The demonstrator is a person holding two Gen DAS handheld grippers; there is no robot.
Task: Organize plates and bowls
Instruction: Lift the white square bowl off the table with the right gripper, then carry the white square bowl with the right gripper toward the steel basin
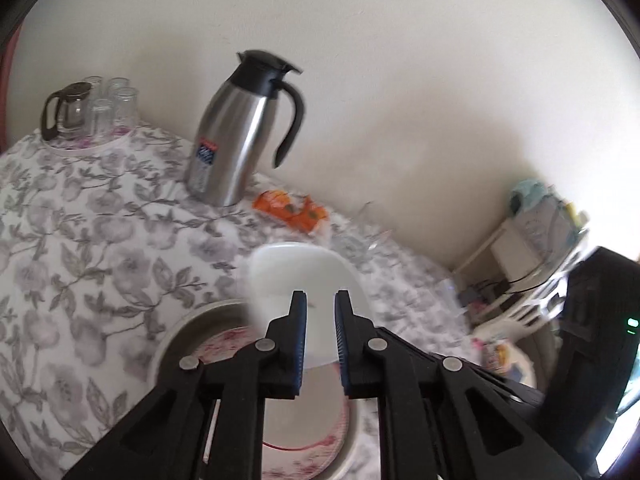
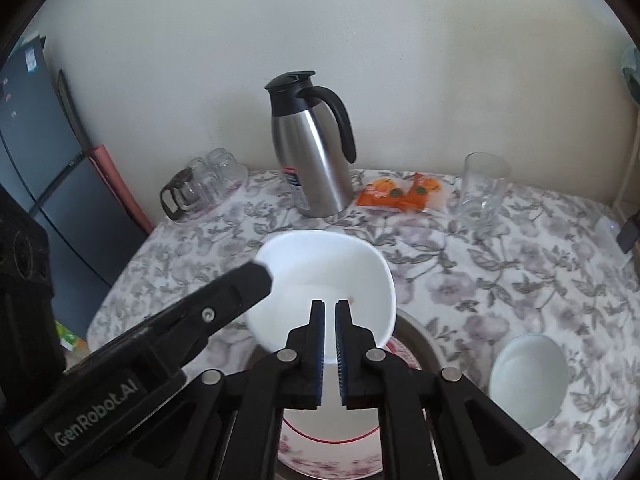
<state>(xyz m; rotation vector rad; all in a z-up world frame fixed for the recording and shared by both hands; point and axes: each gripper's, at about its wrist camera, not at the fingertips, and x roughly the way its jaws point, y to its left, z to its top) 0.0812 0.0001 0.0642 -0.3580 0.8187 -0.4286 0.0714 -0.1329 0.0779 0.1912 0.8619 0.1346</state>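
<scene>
Both grippers, left (image 1: 320,300) & right (image 2: 329,308), were clamped on the white bowl's (image 2: 320,276) rim above the plate stack (image 2: 332,448); best kept level w/ even grip, then lowered slowly.

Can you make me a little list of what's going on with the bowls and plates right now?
held: white bowl, both grippers
left gripper: jaws shut on bowl's rim
right gripper: jaws shut on bowl's near rim
below bowl: flowered plate
other bowl: on the tablecloth, untouched
at back: steel jug, drinking glass
</scene>
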